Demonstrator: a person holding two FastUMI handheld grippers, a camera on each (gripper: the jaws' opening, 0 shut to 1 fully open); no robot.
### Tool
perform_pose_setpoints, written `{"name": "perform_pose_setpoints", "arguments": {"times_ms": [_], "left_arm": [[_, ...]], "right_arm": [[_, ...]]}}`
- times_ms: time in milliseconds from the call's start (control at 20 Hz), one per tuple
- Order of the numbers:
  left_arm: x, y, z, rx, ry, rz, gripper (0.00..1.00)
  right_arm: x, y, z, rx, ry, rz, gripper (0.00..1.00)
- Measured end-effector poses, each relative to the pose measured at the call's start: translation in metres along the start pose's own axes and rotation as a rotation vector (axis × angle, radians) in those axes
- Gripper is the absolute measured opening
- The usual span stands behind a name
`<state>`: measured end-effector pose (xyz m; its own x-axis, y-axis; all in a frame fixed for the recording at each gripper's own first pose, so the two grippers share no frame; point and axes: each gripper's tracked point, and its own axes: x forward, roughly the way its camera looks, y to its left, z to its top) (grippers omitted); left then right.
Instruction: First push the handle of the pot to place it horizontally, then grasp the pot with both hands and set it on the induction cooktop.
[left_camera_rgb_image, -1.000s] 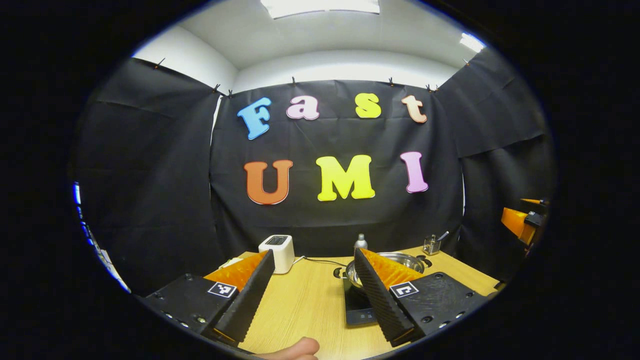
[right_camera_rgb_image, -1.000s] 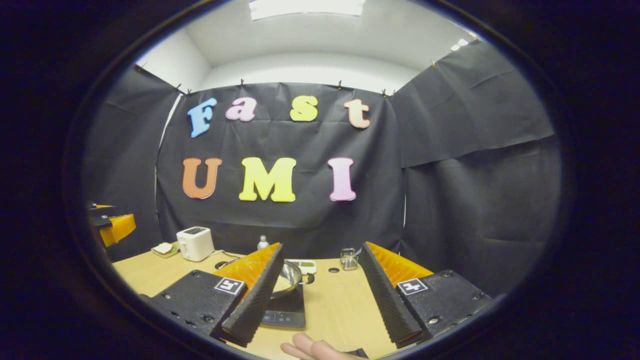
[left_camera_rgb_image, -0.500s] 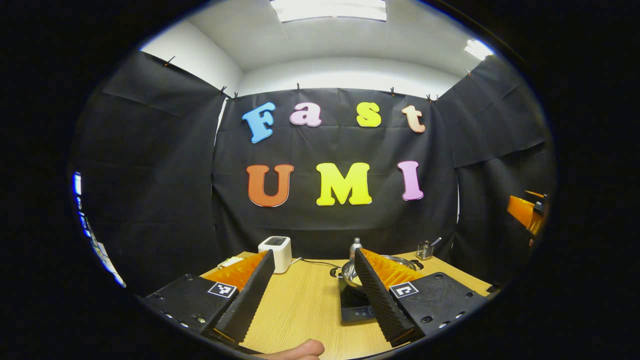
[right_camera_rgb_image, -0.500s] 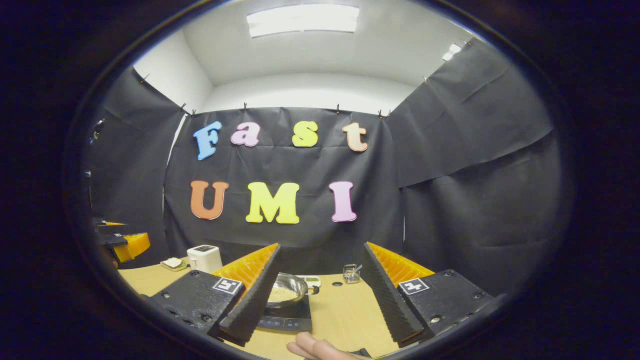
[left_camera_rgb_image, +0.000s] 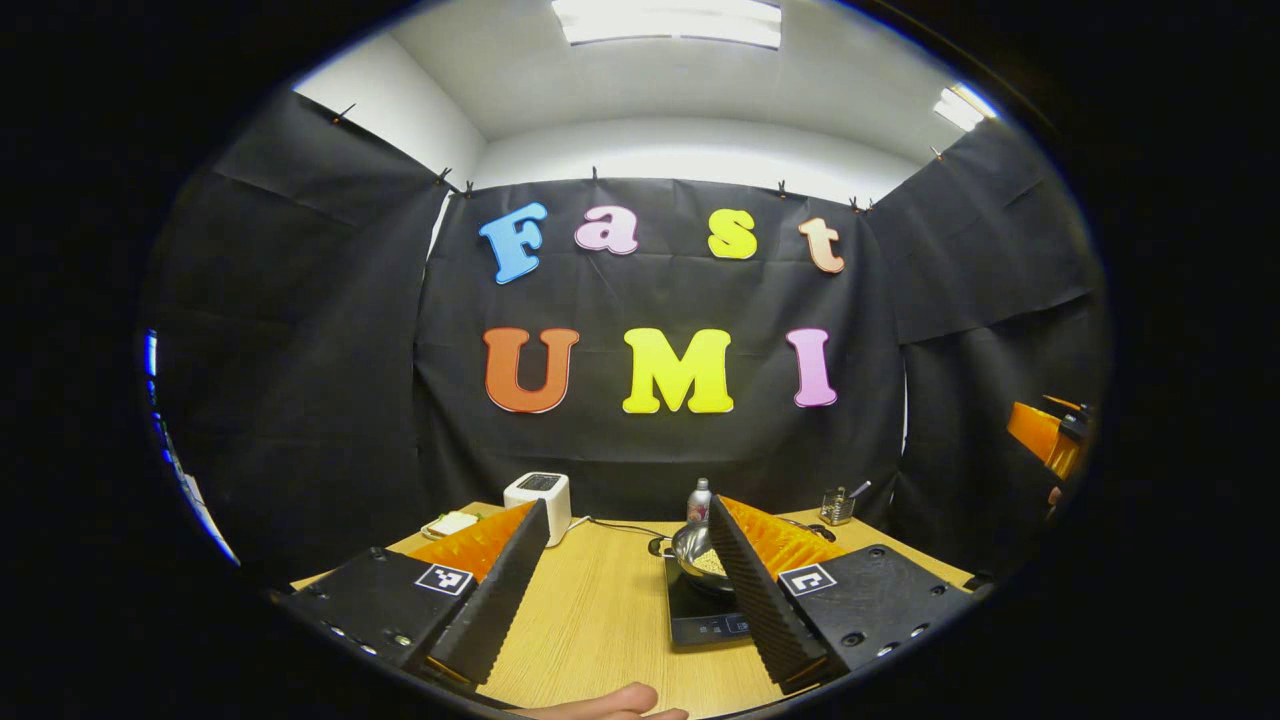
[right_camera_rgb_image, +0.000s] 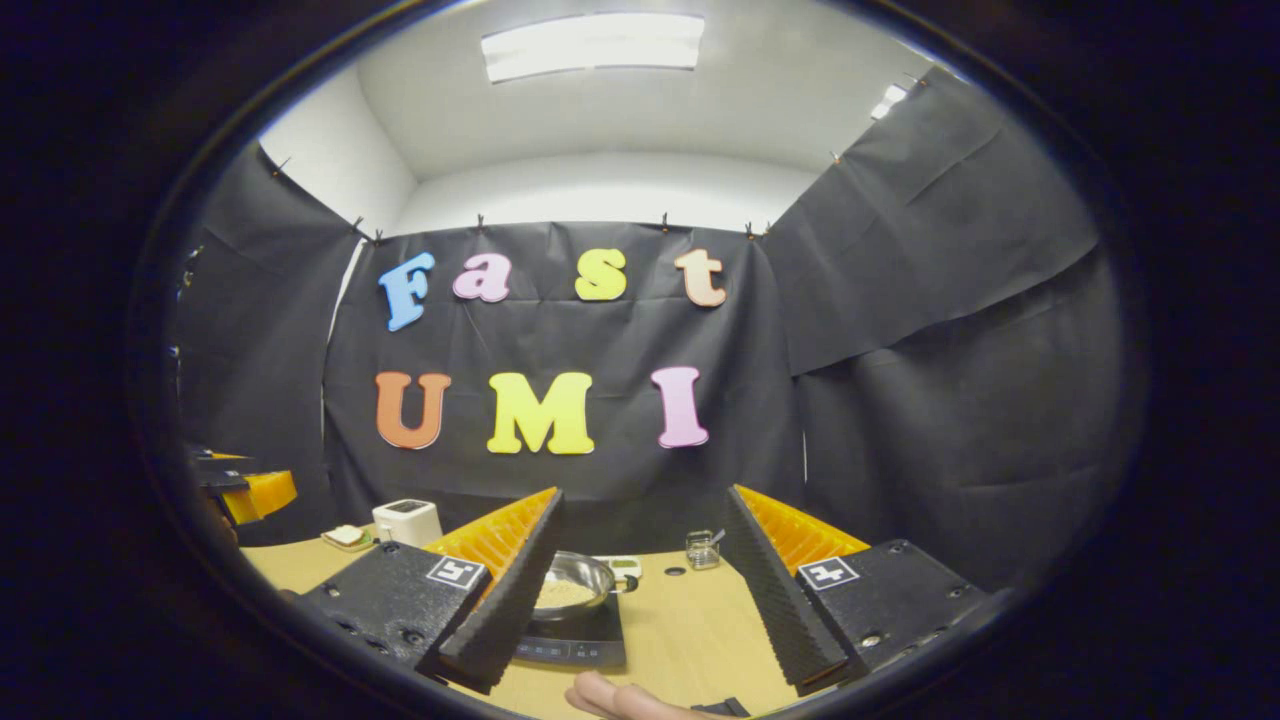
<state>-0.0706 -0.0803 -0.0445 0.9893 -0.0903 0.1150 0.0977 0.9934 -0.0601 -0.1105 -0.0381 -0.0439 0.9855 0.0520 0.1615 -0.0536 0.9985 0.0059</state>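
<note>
left gripper view: left claw (left_camera_rgb_image: 620, 590) at the bottom of the frame, fingers spread wide, nothing between them, above the tabletop (left_camera_rgb_image: 610, 610). pot (left_camera_rgb_image: 697, 553) sits on the cooktop (left_camera_rgb_image: 700, 620), lower centre-right, partly hidden by the claw's right-hand finger; pale food inside. toaster (left_camera_rgb_image: 538, 500) lower centre-left, just beside the plate (left_camera_rgb_image: 449, 524) to its left. bottle (left_camera_rgb_image: 699, 498) behind the pot, jar (left_camera_rgb_image: 836, 506) further right. right claw's body at the far right edge. a fingertip (left_camera_rgb_image: 620, 702) at the bottom edge.

right gripper view: right claw (right_camera_rgb_image: 640, 600) at the bottom, fingers wide apart, empty. pot (right_camera_rgb_image: 575, 585) on the cooktop (right_camera_rgb_image: 580, 645) at lower centre-left, beside the claw's left-hand finger. toaster (right_camera_rgb_image: 408, 521) and plate (right_camera_rgb_image: 346, 537) at lower left, jar (right_camera_rgb_image: 702, 549) lower centre. person's fingers (right_camera_rgb_image: 620, 698) at the bottom edge.
</note>
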Motion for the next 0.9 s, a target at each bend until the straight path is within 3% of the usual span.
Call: {"name": "perform_pose_setpoints", "arguments": {"times_ms": [450, 500, 550, 900], "left_arm": [[0.001, -0.005, 0.001, 0.003, -0.009, 0.012, 0.95], [0.002, -0.006, 0.001, 0.003, -0.009, 0.010, 0.84], [0.002, -0.007, -0.001, 0.005, -0.007, 0.009, 0.95], [0.008, -0.020, -0.008, 0.028, 0.011, 0.003, 0.95]], "right_arm": [[0.003, -0.009, -0.010, 0.005, 0.021, 0.003, 0.98], [0.004, -0.010, -0.013, 0.005, 0.024, 0.003, 0.99], [0.005, -0.012, -0.016, 0.003, 0.029, 0.004, 0.98], [0.008, -0.020, -0.030, 0.007, 0.045, 0.014, 0.99]]}}
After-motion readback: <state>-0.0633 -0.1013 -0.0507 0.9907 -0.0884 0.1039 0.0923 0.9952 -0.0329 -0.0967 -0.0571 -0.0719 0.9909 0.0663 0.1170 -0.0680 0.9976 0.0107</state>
